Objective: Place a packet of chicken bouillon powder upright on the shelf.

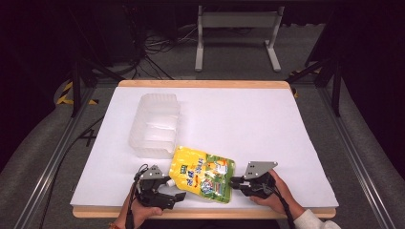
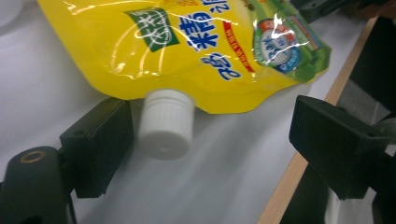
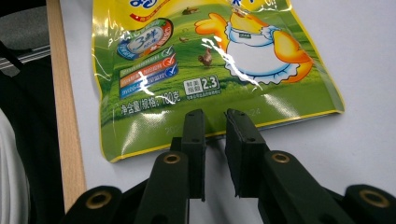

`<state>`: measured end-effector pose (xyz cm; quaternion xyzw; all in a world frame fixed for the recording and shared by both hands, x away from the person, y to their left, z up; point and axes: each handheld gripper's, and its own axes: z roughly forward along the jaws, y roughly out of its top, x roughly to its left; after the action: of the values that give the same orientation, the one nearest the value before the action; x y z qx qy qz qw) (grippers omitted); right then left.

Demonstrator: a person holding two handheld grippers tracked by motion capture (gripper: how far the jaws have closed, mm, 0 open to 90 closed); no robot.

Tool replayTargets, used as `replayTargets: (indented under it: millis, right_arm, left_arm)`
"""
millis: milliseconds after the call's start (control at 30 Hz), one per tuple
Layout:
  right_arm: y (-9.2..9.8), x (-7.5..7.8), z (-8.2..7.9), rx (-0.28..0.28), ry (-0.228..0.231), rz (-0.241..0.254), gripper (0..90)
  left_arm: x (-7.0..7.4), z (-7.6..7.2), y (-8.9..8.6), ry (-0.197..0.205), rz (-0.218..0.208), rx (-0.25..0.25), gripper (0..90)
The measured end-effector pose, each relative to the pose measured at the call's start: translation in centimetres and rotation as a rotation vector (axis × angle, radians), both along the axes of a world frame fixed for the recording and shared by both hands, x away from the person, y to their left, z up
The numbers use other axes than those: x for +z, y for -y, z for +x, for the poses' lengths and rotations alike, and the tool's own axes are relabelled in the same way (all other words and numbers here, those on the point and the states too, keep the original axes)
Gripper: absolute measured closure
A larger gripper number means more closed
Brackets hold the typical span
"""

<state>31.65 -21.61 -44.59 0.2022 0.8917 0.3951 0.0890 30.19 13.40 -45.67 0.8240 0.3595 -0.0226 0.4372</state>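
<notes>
A yellow and green spouted pouch (image 1: 204, 174) lies flat on the white surface (image 1: 248, 119) near the middle of its near edge, printed side up, with its green bottom end toward the right and its white screw cap (image 2: 166, 123) pointing at the near-left.

The left hand-held gripper (image 1: 165, 188) sits at the pouch's cap end, close to the near edge. Its jaws stand wide apart. In the left gripper view the cap lies between them, just beside the left jaw; whether it touches that jaw cannot be told. The other jaw is well clear, out over the wooden rim of the surface. A hand (image 1: 143, 210) holds this gripper from below.

The right hand-held gripper (image 1: 235, 182) is at the pouch's green bottom edge. In the right gripper view its jaws are nearly together, a narrow gap between them, with the tips at or over the sealed edge of the pouch (image 3: 205, 79). Whether they pinch the film cannot be told. A hand (image 1: 277, 191) in a white sleeve holds it.

A clear ribbed plastic container (image 1: 155, 125) stands beyond the pouch, toward the left half of the surface, its near corner just beside the pouch's yellow top.
</notes>
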Motion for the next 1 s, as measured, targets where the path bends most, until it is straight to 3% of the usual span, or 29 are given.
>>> replayTargets:
  millis: [133, 233, 400, 500, 800, 867, 1000]
  right_arm:
    - [-0.1, -0.1, 0.0, 0.004, -0.001, -0.013, 78.1]
    - [-0.1, -0.1, 0.0, 0.008, 0.002, -0.016, 78.1]
    - [-0.1, -0.1, 0.0, 0.015, 0.000, -0.017, 78.0]
    - [-0.2, 0.0, -0.2, 0.026, 0.009, -0.030, 76.6]
    - [-0.4, 0.0, -0.5, 0.045, 0.027, -0.049, 76.6]
    - [-0.4, 0.0, -0.5, 0.045, 0.027, -0.051, 76.5]
    - [-0.4, 0.0, -0.5, 0.048, 0.033, -0.052, 76.6]
  left_arm:
    - [0.0, 0.1, 1.0, 0.003, -0.015, -0.001, 13.2]
    - [0.1, 0.2, 1.3, -0.015, -0.053, 0.015, 13.8]
    - [0.8, 0.3, 1.4, -0.013, -0.133, 0.038, 16.0]
    - [1.0, 0.2, 1.5, 0.019, -0.140, 0.031, 17.0]
    - [1.5, 0.4, 1.7, 0.043, -0.193, 0.040, 26.1]
    - [1.5, 0.4, 2.1, 0.049, -0.181, 0.038, 26.5]
    - [1.9, 0.5, 2.4, 0.060, -0.200, 0.044, 29.5]
